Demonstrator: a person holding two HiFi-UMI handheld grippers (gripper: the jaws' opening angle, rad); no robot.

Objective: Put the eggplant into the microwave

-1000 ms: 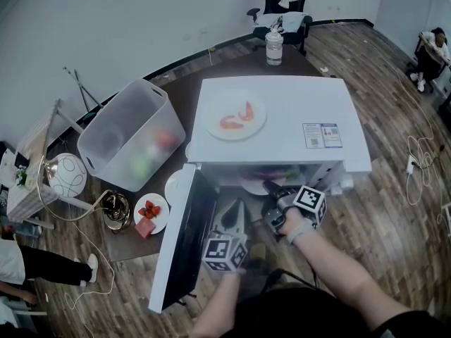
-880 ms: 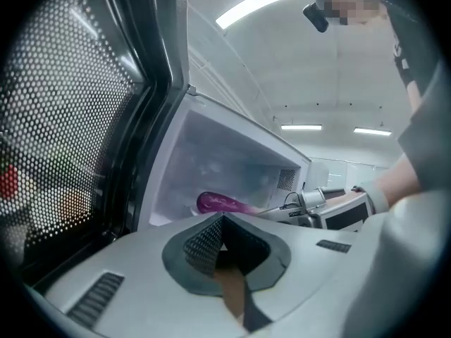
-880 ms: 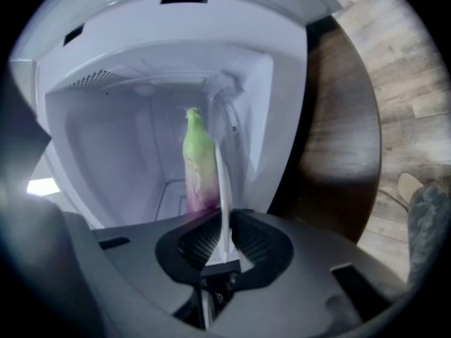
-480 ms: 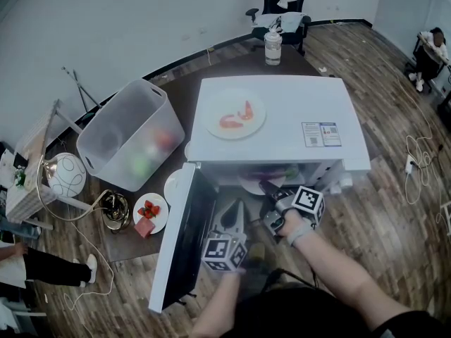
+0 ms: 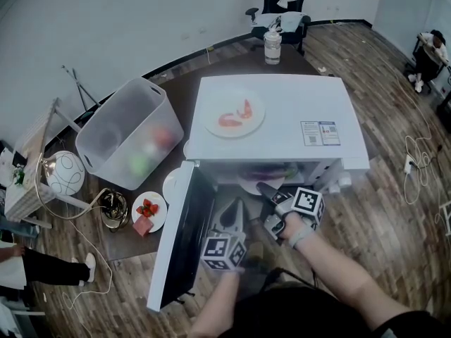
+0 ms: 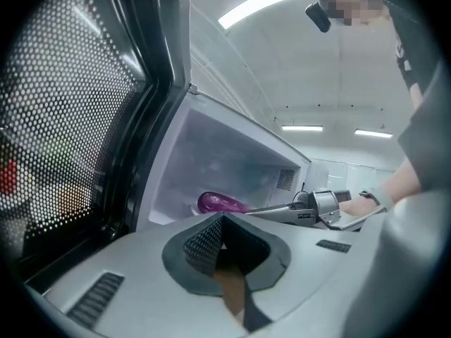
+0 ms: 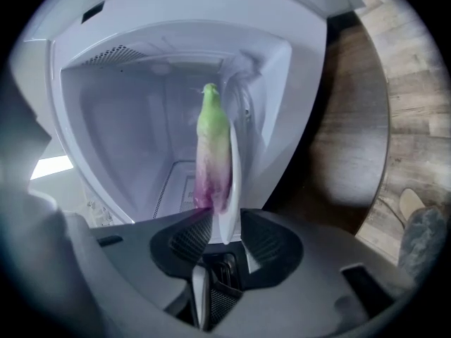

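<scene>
A purple eggplant (image 7: 213,153) with a green tip lies on a white plate (image 7: 233,189) inside the white microwave (image 5: 282,118). It also shows in the left gripper view, eggplant (image 6: 218,203). The microwave door (image 5: 180,238) hangs open to the left. My right gripper (image 7: 224,220) is at the oven's mouth, right gripper (image 5: 262,186). Its jaws are opening, with the plate's rim between them and a gap on each side. My left gripper (image 6: 222,218) is shut and empty, held by the open door, left gripper (image 5: 237,204).
A plate of shrimp (image 5: 235,115) sits on the microwave's top. On the table to the left are a clear bin (image 5: 130,136) of produce, a strawberry plate (image 5: 150,212) and a round white lamp (image 5: 67,174). A bottle (image 5: 273,46) stands behind. A person (image 5: 431,55) sits far right.
My right gripper has rolled a little and edged slightly back at the microwave's mouth. The left gripper and the door have stayed put.
</scene>
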